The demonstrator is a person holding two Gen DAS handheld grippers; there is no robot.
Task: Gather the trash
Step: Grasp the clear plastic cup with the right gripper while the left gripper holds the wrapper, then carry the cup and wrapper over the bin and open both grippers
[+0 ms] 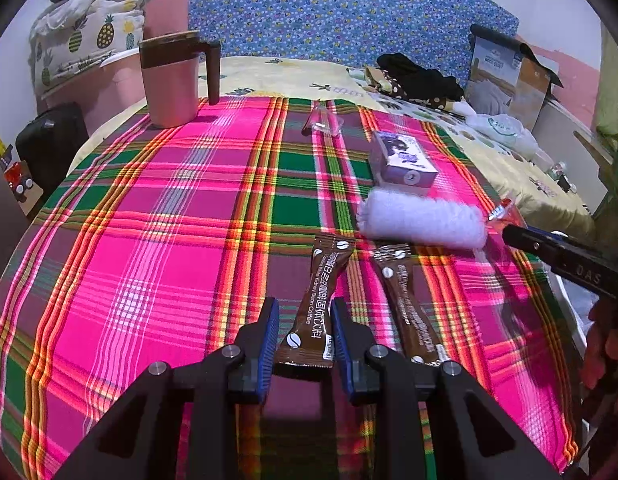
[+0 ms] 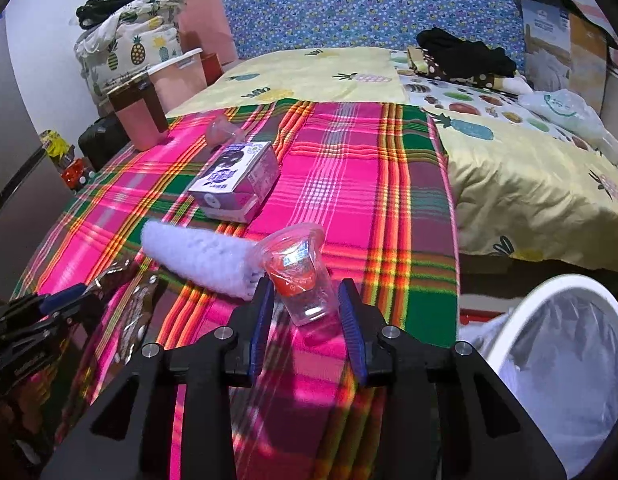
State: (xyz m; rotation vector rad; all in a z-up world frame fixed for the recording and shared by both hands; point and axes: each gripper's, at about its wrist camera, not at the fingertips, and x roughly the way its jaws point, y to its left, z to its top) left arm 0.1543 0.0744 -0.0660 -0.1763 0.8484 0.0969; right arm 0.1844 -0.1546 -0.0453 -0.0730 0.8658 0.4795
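wide bare plaid cloth (image 1: 149, 240) lies left of the coffee sachet (image 1: 313, 304); ahead, a white roll (image 1: 421, 218) and purple carton (image 1: 401, 158) (just beside each other) block the right side.

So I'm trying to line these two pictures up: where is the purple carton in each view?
Left wrist: the purple carton lies right of centre, just beyond the white fluffy roll.
Right wrist: the purple carton lies left of centre, again just beyond the white fluffy roll.
Shared landmark: the pink mug at the plaid cloth's far left corner.
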